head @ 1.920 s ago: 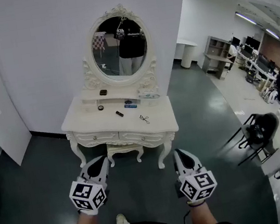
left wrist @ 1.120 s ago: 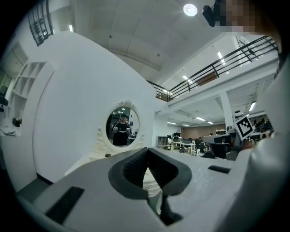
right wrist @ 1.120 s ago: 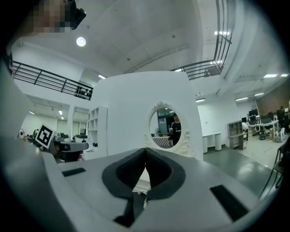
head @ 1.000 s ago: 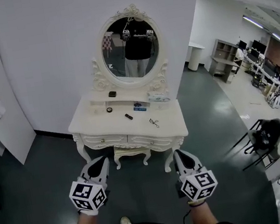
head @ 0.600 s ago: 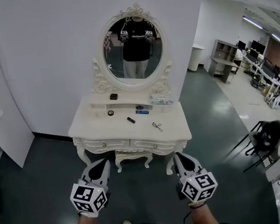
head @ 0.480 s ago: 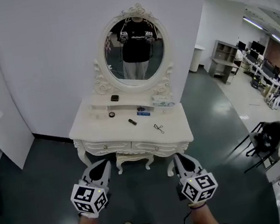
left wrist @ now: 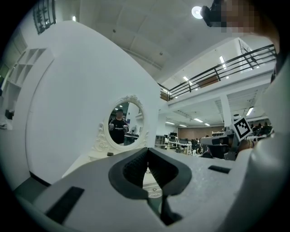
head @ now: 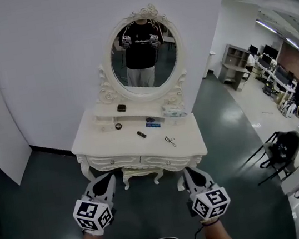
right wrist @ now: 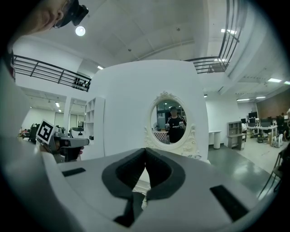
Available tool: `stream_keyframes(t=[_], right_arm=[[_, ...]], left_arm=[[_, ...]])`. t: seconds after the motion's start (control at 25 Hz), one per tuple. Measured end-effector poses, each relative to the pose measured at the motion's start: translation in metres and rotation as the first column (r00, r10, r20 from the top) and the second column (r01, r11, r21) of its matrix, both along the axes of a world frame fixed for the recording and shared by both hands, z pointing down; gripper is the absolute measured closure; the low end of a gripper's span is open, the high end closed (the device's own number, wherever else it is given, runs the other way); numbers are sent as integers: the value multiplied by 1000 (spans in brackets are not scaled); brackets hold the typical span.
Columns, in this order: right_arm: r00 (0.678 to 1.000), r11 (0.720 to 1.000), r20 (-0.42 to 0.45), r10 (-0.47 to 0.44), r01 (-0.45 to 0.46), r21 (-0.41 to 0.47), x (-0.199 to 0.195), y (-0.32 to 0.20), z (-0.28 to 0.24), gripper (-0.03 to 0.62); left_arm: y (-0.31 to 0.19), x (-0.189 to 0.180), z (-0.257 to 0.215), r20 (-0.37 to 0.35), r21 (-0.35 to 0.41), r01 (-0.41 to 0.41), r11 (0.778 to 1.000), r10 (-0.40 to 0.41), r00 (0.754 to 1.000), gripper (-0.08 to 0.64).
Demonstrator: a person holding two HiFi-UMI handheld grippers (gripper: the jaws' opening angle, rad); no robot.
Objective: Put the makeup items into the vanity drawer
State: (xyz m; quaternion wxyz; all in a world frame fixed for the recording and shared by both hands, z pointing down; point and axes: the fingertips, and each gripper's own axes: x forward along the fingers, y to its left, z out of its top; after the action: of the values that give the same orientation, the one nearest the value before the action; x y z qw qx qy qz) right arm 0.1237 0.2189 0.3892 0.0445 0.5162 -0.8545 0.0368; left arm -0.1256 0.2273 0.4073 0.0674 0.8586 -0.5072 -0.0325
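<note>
Two vanity drawers (head: pixel 114 161) shut; stool (head: pixel 139 174) tucked beneath.

"What lies ahead of the grippers?"

"A white vanity table (head: pixel 100 147), just beyond the left gripper (head: pixel 107 177) and the right gripper (head: pixel 189 170). Its drawers (head: pixel 113 162) are shut."

"And on top?"

"Ahead of the left gripper, a small round jar (head: pixel 118 126) and, further back on the raised shelf, a dark compact (head: pixel 120 107). Between the two grippers, a short dark tube (head: pixel 140 134) and a blue box (head: pixel 152 124). Ahead of the right one, a small dark looped tool (head: pixel 169 140). The oval mirror (head: pixel 143 55) stands behind."
</note>
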Motion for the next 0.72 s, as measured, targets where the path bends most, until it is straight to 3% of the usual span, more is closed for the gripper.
stream_keyframes(t=[0.36, 0.72], right_arm=[[1000, 999, -5, 2, -2, -53, 5, -23, 21, 598], [997, 997, 43, -67, 69, -31, -6, -99, 20, 598]], left_arm=[[-24, -8, 14, -23, -28, 22, 999, -22, 999, 554], [-76, -14, 1, 13, -13, 68, 998, -68, 998, 554]])
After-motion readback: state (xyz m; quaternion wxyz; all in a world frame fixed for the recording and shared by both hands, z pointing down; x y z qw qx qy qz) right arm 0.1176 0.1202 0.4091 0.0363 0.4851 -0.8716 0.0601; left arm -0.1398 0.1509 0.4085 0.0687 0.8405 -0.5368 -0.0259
